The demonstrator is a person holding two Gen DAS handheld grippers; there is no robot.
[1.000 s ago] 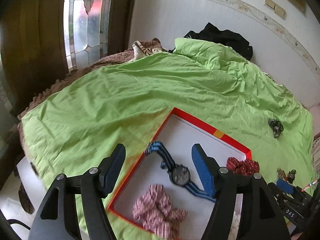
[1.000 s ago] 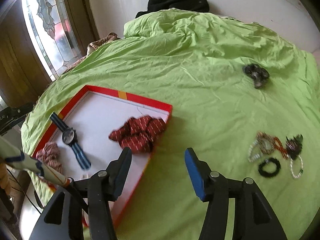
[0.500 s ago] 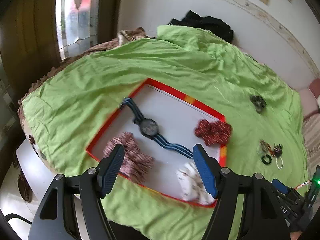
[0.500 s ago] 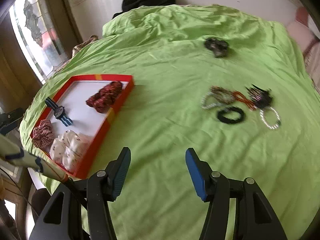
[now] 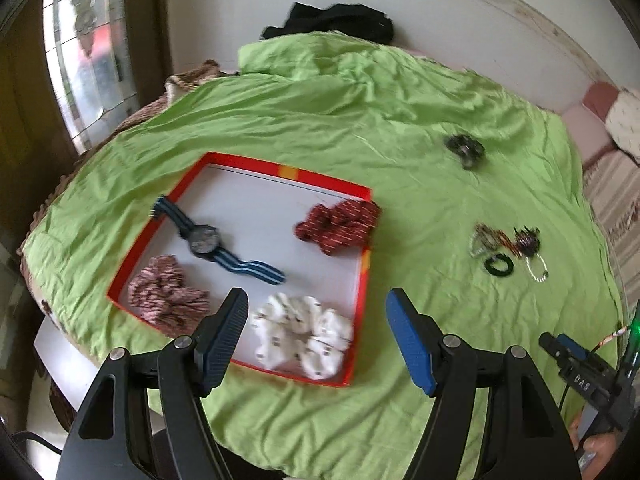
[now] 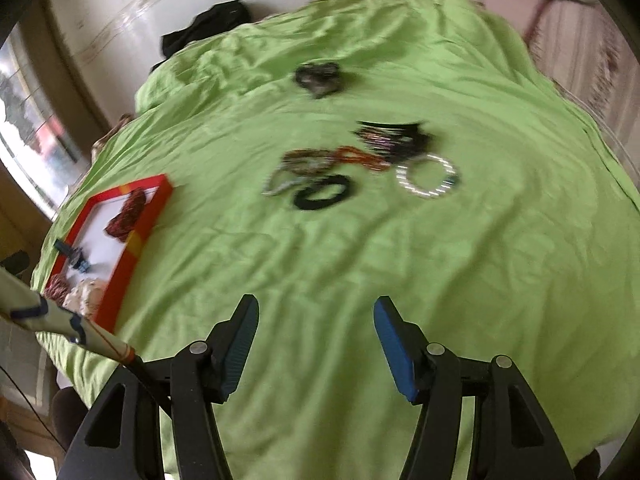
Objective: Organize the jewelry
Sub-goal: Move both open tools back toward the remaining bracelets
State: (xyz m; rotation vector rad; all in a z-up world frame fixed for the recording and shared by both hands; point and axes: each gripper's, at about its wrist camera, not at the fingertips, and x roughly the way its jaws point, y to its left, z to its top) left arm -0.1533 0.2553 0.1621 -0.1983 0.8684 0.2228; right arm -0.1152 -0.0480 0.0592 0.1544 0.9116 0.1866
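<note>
Both tongs stand wide and empty. The left gripper hovers over the red tray's near edge, just above the white scrunchie. The right gripper hangs above bare green sheet, the bracelet cluster lying well ahead of its fingertips.

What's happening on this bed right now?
A person is sorting jewelry on a green bedsheet. The red-rimmed white tray already holds a blue-striped wristwatch and three fabric scrunchies: dark red, pink and white. A cluster of beaded bracelets lies loose on the sheet. The left hand-held gripper and right hand-held gripper are both open and empty.
</note>
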